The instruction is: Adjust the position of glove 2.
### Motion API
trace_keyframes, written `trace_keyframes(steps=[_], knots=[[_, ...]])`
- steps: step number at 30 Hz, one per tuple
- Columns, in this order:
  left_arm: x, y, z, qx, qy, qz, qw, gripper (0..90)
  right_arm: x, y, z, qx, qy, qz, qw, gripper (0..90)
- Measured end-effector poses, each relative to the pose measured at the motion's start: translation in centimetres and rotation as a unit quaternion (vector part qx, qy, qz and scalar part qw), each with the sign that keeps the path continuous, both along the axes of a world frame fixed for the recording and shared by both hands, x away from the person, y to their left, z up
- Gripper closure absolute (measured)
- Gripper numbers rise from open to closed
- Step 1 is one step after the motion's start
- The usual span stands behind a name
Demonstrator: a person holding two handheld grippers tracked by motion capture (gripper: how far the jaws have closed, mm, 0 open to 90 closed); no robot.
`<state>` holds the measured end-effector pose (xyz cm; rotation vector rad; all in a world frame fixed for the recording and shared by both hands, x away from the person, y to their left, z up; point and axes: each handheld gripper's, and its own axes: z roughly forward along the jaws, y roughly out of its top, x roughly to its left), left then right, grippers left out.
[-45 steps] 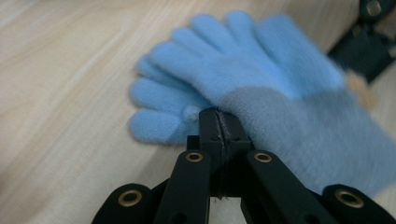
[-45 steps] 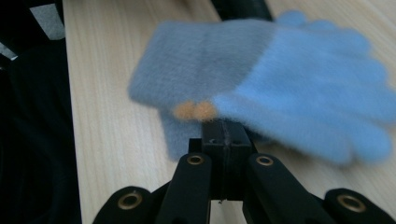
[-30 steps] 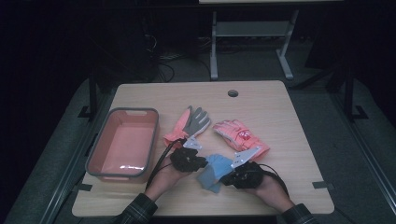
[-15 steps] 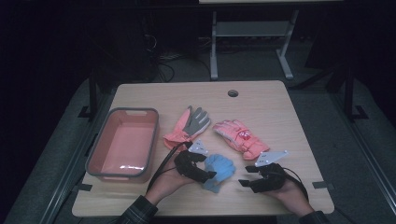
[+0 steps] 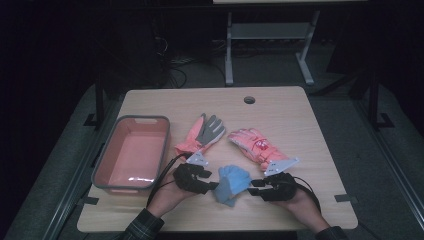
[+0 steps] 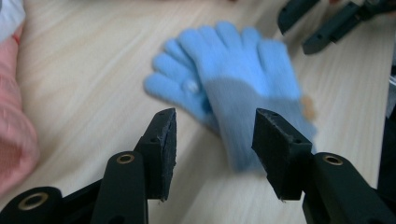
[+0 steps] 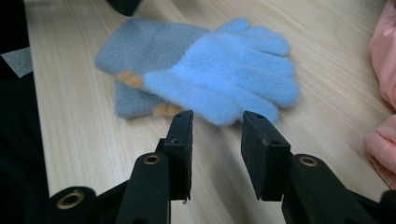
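You had the pair of blue knit gloves (image 5: 232, 183) lying on the desk (image 5: 310, 130) between both claws. Your left claw (image 6: 212, 140) and right claw (image 7: 215, 140), both just closing, stood part open and empty. Next: probably close on the gloves, then lift.

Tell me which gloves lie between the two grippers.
The blue gloves, stacked near the table's front edge; the pink glove and the grey-palmed glove lie farther back.

Two fluffy blue gloves (image 5: 231, 183) with grey cuffs lie stacked flat near the table's front edge.
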<state>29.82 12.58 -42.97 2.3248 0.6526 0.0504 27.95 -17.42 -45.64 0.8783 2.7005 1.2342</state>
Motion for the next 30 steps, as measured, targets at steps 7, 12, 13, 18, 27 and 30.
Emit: trace_keyframes(steps=[7,12,13,18,27,30], knots=[[-1.0,0.6,-0.3,0.007,-0.004,-0.023,0.9997,54.7,0.9,0.3,0.3,0.018,0.004,-0.024,0.9995,64.6],[-1.5,0.3,-0.8,0.017,-0.006,-0.046,0.9988,51.2,2.3,0.5,0.6,0.016,-0.008,-0.066,0.9977,66.3],[-1.6,0.2,-0.9,0.018,-0.005,-0.047,0.9987,51.0,2.6,0.6,0.6,0.015,-0.007,-0.072,0.9973,66.3],[-1.5,-0.2,-1.3,0.019,-0.009,-0.052,0.9984,55.7,4.0,1.6,-0.1,-0.008,0.005,-0.091,0.9958,69.6],[-1.3,-0.8,-2.1,0.023,-0.001,-0.063,0.9978,77.6,4.6,2.3,-1.1,-0.027,0.032,-0.098,0.9943,84.8],[-1.4,-0.9,-2.0,0.022,-0.001,-0.061,0.9979,89.5,4.5,2.2,-1.0,-0.027,0.028,-0.095,0.9947,88.4]])
